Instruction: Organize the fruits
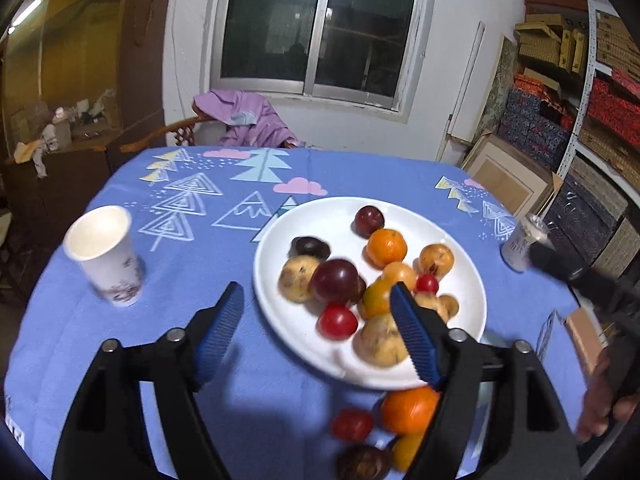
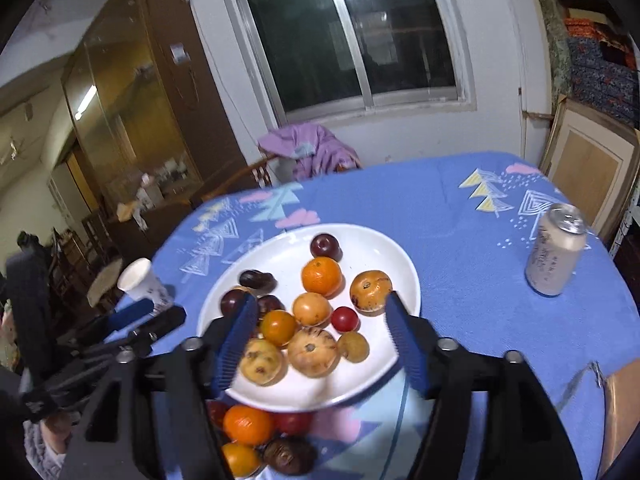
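Both claws wide, empty: left claw (image 1: 316, 328), right claw (image 2: 320, 332). We should take loose fruit (image 1: 408, 410) singly onto the plate (image 1: 460, 320).

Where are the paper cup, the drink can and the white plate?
paper cup (image 1: 105, 254), left wrist view, side wall.
drink can (image 2: 554, 256), right wrist view, side of the body.
white plate (image 2: 276, 390), right wrist view, bare near rim.

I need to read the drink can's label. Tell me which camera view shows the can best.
The right wrist view. There the drink can stands whole and upright on the blue tablecloth, top and printed side visible. In the left wrist view the can sits at the right edge, blurred, partly behind the right gripper's dark body.
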